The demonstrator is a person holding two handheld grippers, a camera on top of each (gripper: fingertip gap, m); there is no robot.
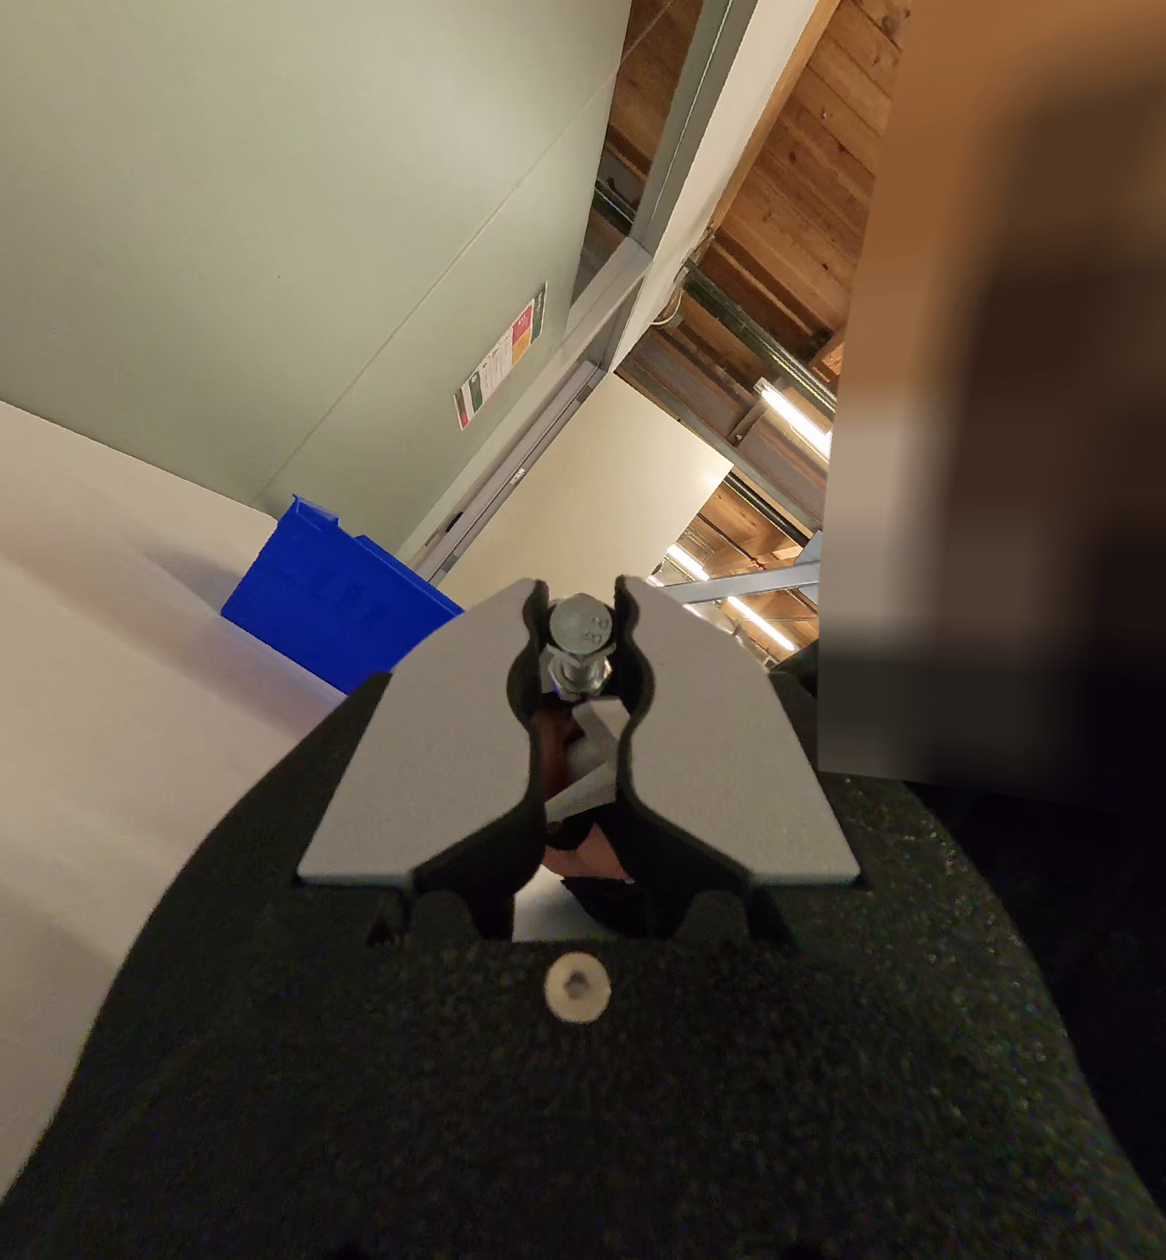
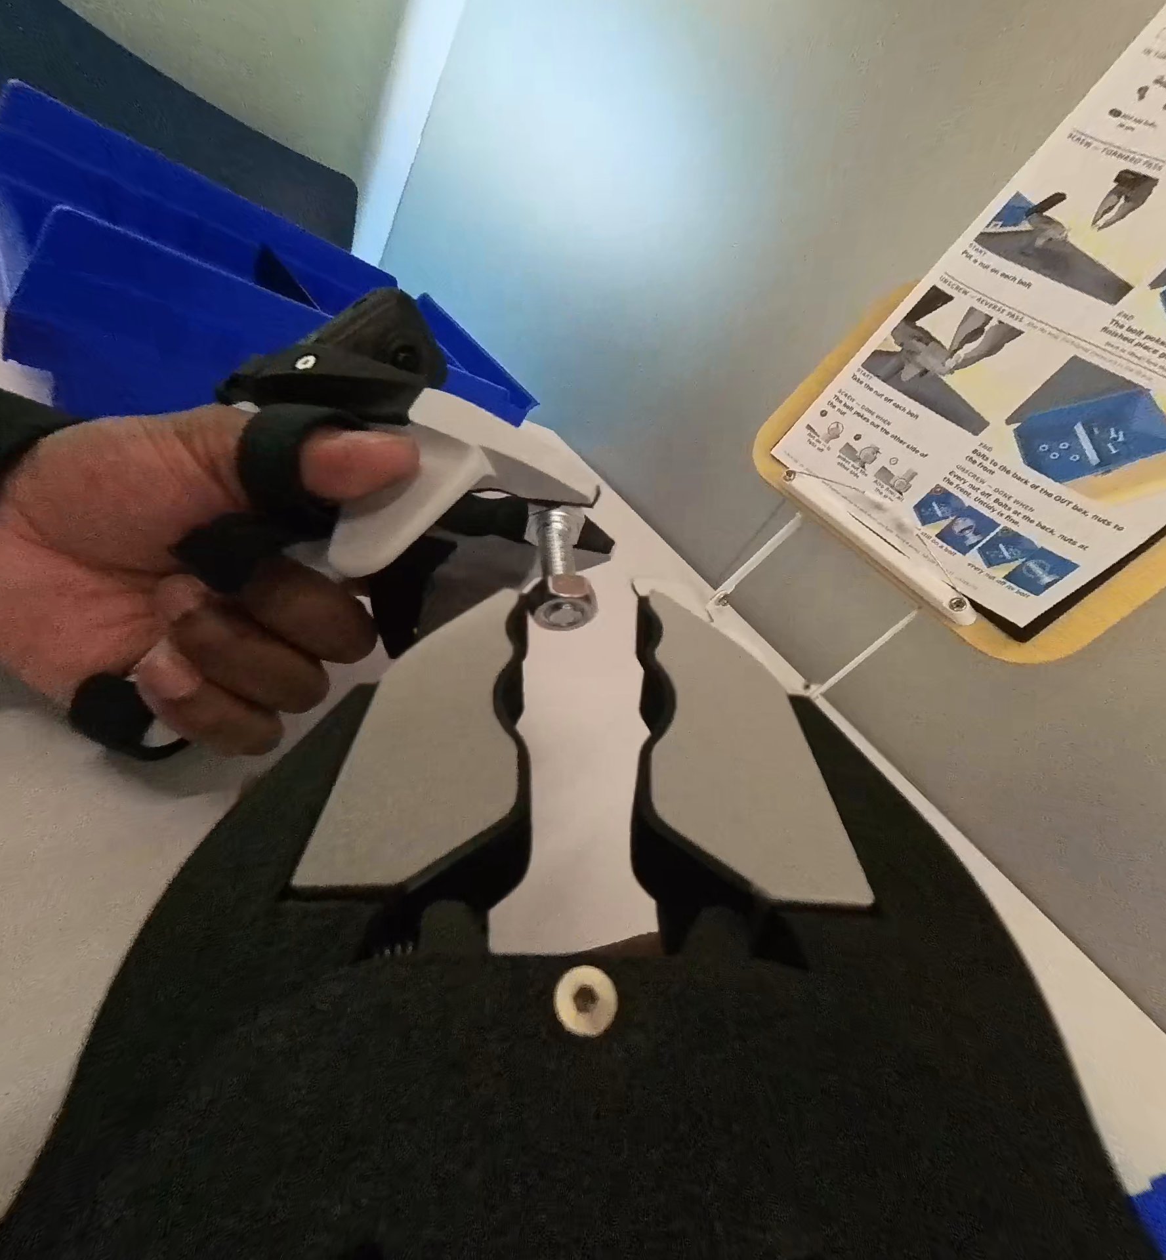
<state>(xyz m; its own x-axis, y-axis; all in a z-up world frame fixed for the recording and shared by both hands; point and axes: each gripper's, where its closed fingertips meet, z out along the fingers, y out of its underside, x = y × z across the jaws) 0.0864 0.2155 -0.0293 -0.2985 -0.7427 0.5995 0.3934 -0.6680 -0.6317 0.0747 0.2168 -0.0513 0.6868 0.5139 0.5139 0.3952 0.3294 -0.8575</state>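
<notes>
Along the white table (image 2: 55,852), blue bins (image 2: 157,286) back onto pale walls (image 1: 225,204).

silver bolt (image 2: 554,545) with a matching silver nut (image 2: 564,603), pinched in the left gripper (image 1: 578,600), whose fingers (image 1: 457,723) are flat grey with black pads. the right gripper (image 2: 576,600) wears the same grey over speckled black. bright blue bins (image 2: 157,300) sit on a white table (image 2: 55,852). a white sheet (image 2: 1016,354) with blue and yellow pictures lies on a pale wood board (image 2: 791,416); grey-green wall (image 1: 225,204), brown wooden ceiling (image 1: 805,204).
</notes>
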